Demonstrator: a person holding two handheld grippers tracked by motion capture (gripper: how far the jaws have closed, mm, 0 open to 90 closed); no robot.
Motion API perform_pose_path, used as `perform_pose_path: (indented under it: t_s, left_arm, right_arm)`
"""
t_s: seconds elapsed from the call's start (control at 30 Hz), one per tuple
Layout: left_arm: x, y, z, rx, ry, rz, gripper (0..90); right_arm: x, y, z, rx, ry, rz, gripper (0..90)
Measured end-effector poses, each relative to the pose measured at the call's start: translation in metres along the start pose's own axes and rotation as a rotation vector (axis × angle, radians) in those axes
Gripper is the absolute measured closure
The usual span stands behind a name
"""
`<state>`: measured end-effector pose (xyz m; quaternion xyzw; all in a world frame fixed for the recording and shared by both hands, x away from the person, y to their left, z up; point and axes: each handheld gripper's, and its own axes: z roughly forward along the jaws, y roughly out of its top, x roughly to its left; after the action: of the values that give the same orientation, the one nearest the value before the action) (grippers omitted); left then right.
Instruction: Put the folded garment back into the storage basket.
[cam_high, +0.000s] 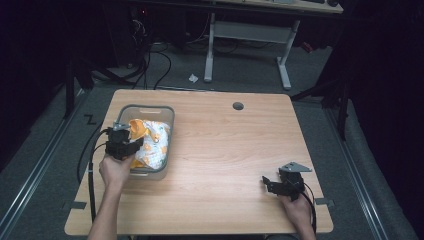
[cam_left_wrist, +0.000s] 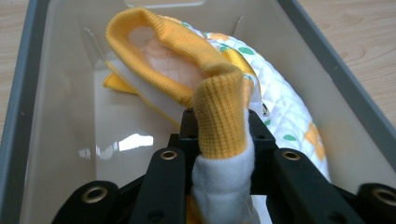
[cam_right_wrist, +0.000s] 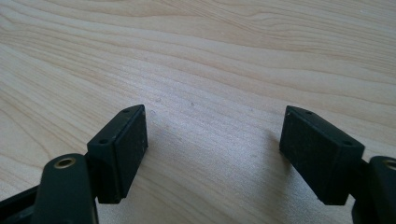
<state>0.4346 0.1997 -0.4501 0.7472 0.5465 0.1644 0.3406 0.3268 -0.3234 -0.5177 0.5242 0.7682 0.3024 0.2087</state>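
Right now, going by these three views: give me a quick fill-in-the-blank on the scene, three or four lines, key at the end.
1. The left tool is shut on the garment's ____ ribbed cuff.
2. The garment lies inside a grey ____.
3. The right tool rests over bare table with its jaws ____.
4. The bin sits at the table's ____ side in the high view.

Missing words: yellow; bin; open; left

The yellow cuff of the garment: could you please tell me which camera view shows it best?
The left gripper view: the yellow cuff sits close up, pinched in the left gripper. The high view shows it small, above the bin.
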Motion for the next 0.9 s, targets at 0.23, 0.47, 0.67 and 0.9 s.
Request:
perform_pose_path:
  t_s: [0.23,0.47,0.67,0.9]
  left_arm:
    - [0.001,0.000,0.002,0.025,0.027,-0.022,58.7]
    - [0.002,0.002,-0.012,-0.047,0.050,-0.032,39.7]
    - [-0.008,0.007,-0.024,-0.099,0.040,-0.003,36.4]
    - [-0.030,0.013,-0.035,-0.151,-0.007,0.046,35.4]
  right_arm:
    - [0.000,0.000,0.000,0.001,0.001,0.000,23.7]
    - [0.000,0.000,0.000,0.000,0.001,-0.002,23.7]
    - [0.000,0.000,0.000,0.000,0.001,-0.002,23.7]
    - [0.000,0.000,0.000,0.000,0.000,0.000,23.7]
